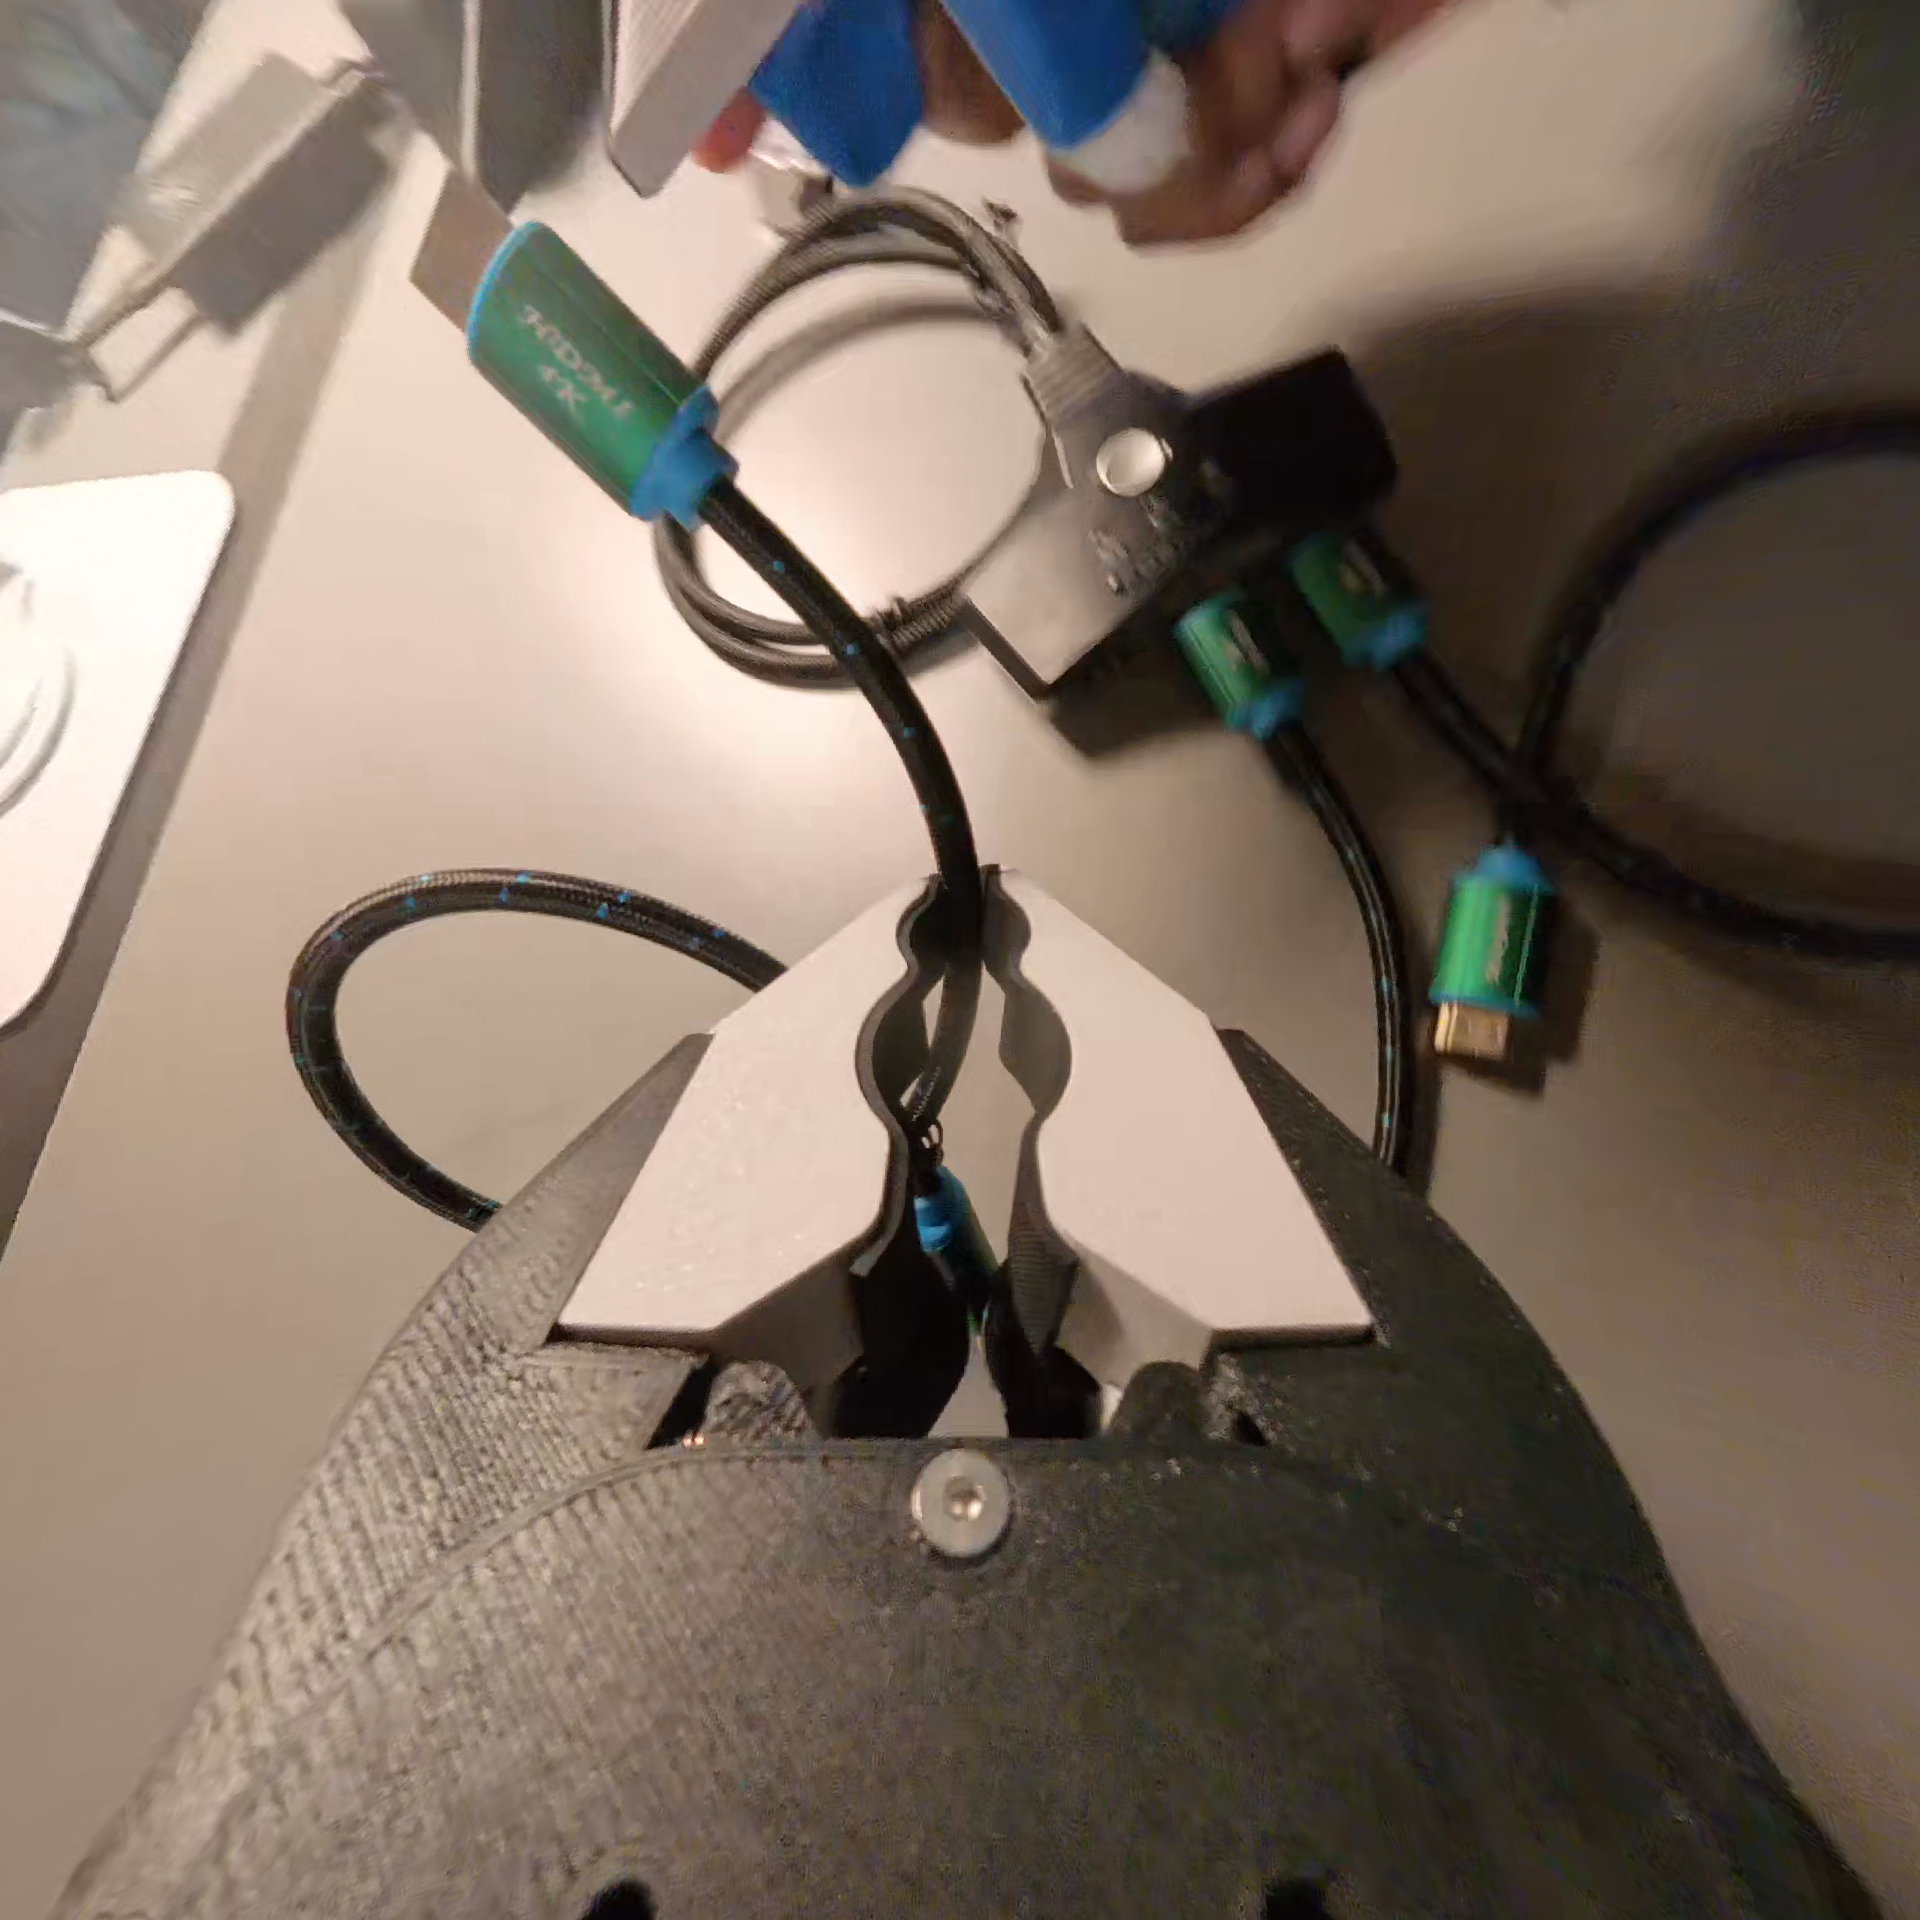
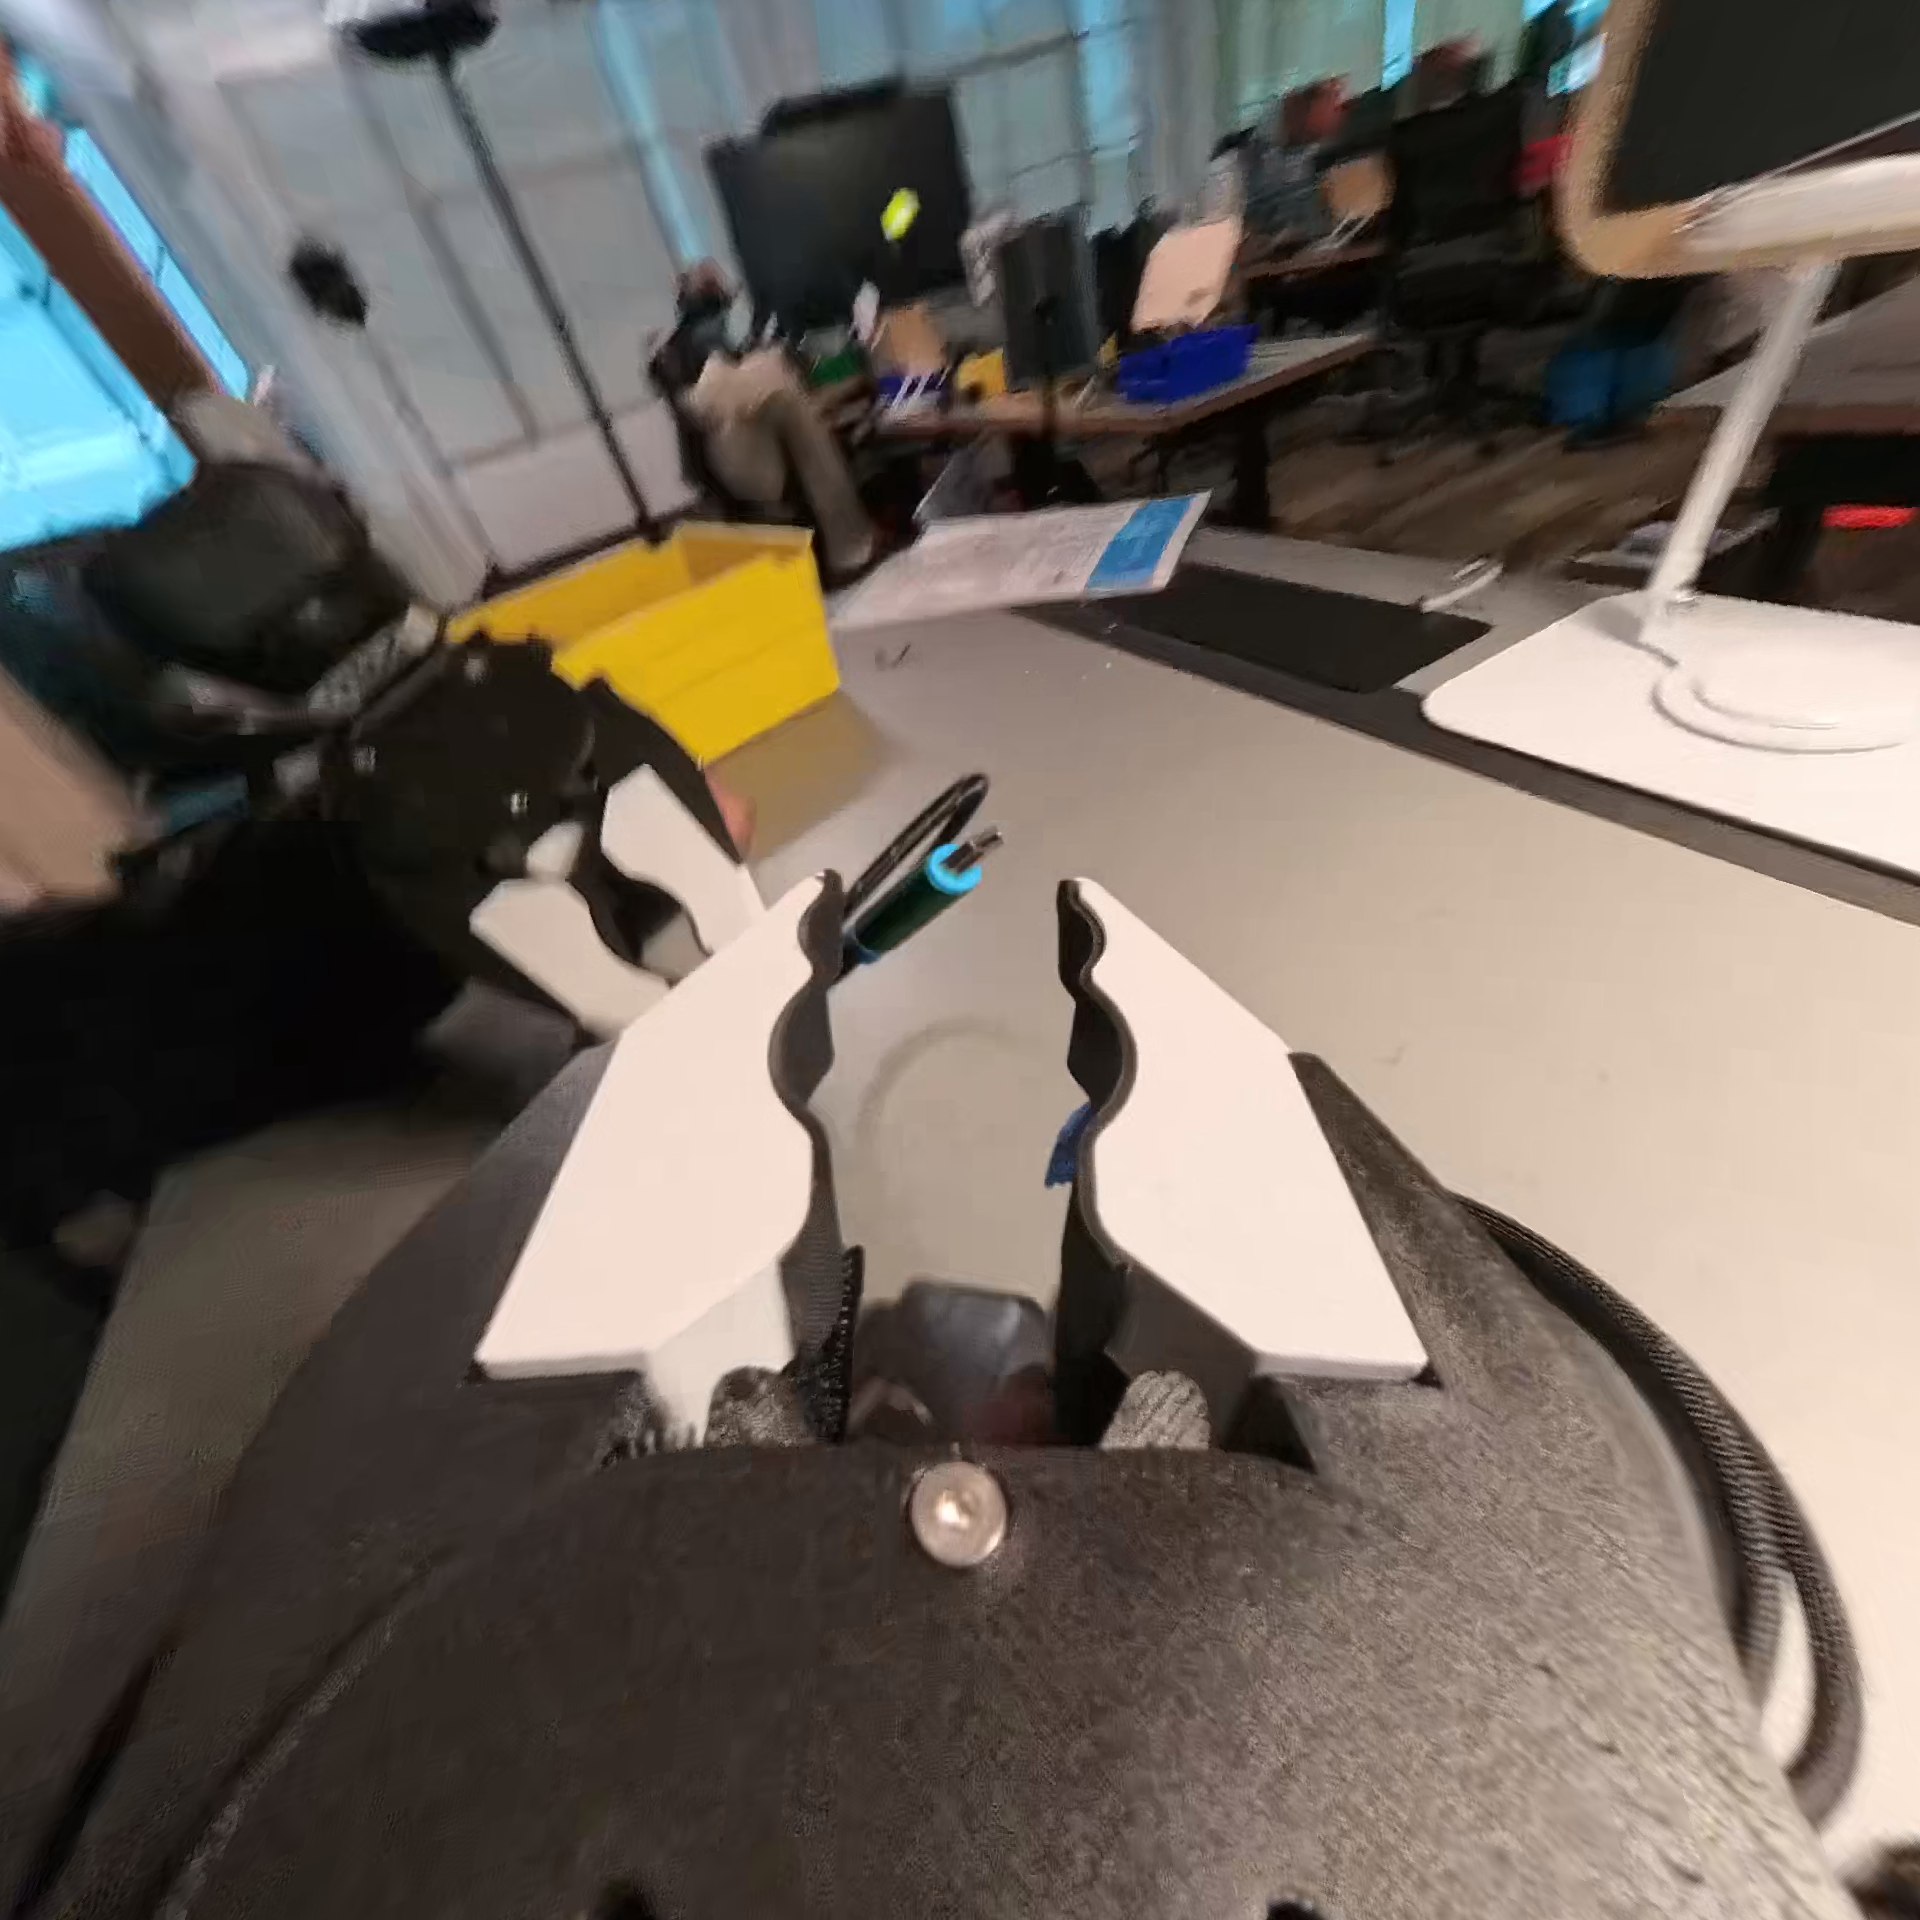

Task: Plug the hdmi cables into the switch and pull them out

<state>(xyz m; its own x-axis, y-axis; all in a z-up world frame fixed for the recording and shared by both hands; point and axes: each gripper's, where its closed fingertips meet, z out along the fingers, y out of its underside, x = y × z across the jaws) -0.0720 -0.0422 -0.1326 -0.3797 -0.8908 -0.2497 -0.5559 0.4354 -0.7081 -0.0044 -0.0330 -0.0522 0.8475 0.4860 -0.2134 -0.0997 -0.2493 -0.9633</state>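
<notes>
The left gripper (image 1: 961,904) hung above the grey tabletop (image 1: 520,727), looking steeply down, its white fingers (image 1: 727,1122) pinched on a black braided HDMI cable (image 1: 914,748) just at their tips. From that pinch the cable curved up and away to its green plug (image 1: 582,364), raised off the table with its long axis slanting toward the upper left of the left wrist view and its metal end leading. Behind the fingers the same cable looped out to the left (image 1: 343,997).

The HDMI switch (image 1: 1164,520), a grey and black box, lay on the table to the right of the plug, well apart from it. Two green plugs (image 1: 1236,665) (image 1: 1356,603) sat side by side in its near face, their cables trailing toward the camera. A fourth green plug (image 1: 1491,961) lay loose on the table, gold tip pointing toward the camera. A thin black cord (image 1: 831,416) coiled beside the switch's far end.

The right gripper (image 2: 940,894) was held nearly level over the table, jaws spread wide with nothing between them; in the left wrist view it appeared blurred at the top edge, probably a hand (image 1: 1226,114) around it. Beyond it stood a yellow bin (image 2: 707,634), a black mat (image 2: 1299,623) and a white lamp base (image 2: 1766,696), with bare table between them and the grippers.
</notes>
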